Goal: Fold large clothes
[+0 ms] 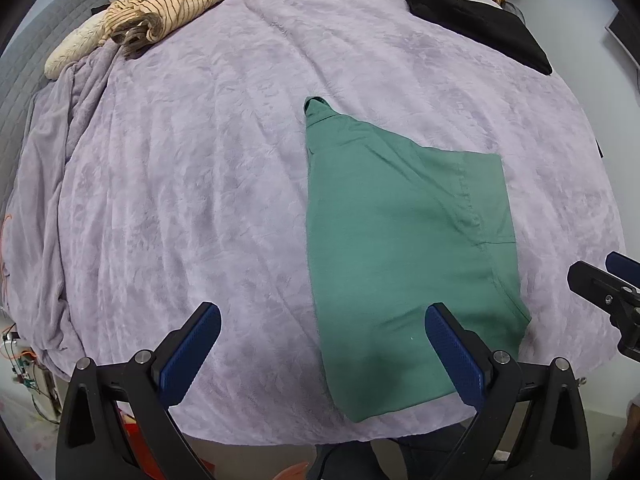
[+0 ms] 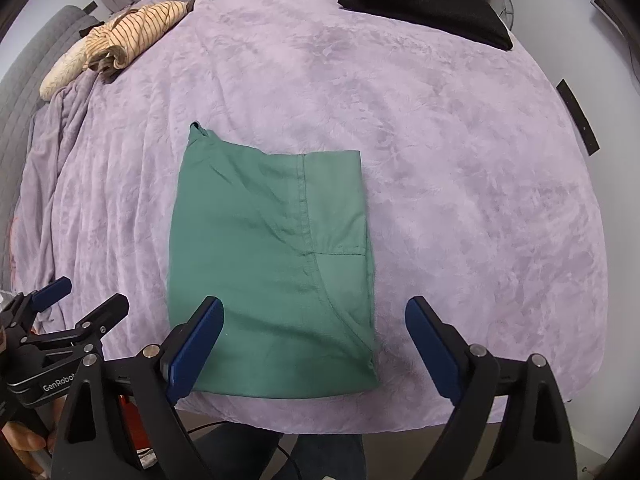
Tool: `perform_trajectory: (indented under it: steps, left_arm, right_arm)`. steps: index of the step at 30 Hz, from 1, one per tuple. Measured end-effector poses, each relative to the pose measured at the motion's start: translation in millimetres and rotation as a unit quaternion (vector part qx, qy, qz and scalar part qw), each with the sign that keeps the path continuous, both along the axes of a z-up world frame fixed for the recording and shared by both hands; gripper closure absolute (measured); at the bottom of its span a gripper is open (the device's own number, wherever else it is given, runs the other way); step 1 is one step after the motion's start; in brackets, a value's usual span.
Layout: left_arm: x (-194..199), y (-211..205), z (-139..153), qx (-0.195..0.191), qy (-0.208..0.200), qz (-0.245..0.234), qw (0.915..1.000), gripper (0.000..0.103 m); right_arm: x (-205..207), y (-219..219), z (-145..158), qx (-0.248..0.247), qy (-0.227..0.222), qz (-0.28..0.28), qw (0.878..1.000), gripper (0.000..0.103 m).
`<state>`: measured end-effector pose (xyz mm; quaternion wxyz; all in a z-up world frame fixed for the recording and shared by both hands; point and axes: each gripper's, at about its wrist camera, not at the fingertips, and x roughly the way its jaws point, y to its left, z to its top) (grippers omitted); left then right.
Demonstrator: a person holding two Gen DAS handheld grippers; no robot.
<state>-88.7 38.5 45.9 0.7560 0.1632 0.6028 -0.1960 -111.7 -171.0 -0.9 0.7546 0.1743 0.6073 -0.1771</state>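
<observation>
A green garment (image 1: 400,248) lies folded into a long rectangle on the lilac blanket (image 1: 200,180), near the front edge; it also shows in the right wrist view (image 2: 272,264). My left gripper (image 1: 322,344) is open and empty, above the front edge with its right finger over the garment's near end. My right gripper (image 2: 314,344) is open and empty, above the garment's near right corner. The right gripper's fingers (image 1: 600,284) show at the right edge of the left wrist view. The left gripper (image 2: 80,304) shows at the left of the right wrist view.
A striped beige garment (image 1: 160,8) lies bunched at the far left of the bed (image 2: 132,32). A folded black garment (image 1: 476,20) lies at the far right (image 2: 424,8). A grey quilted headboard (image 1: 24,92) stands at the left. The lilac blanket (image 2: 480,200) covers the bed.
</observation>
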Motion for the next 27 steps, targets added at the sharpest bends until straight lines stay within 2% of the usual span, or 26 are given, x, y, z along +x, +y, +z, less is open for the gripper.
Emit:
perform_trajectory:
  steps: [2, 3, 4, 27]
  left_arm:
    - [-0.6, -1.7, 1.3, 0.000, -0.002, -0.003, 1.0000, 0.001]
    - [-0.7, -2.6, 2.0, 0.002, -0.004, -0.004, 1.0000, 0.001]
    - [-1.0, -3.4, 2.5, 0.003, -0.005, -0.006, 1.0000, 0.001]
    - [-1.3, -1.9, 3.9, 0.019, -0.016, 0.003, 0.9997, 0.001]
  right_arm:
    - [0.1, -0.2, 0.2, -0.001, 0.001, -0.001, 1.000, 0.009]
    - [-0.1, -0.4, -0.1, -0.003, 0.003, -0.002, 1.000, 0.002]
    - [-0.4, -0.8, -0.2, -0.003, 0.002, -0.004, 1.000, 0.000]
    - [1.9, 5.8, -0.5, -0.014, 0.016, 0.007, 1.000, 0.000]
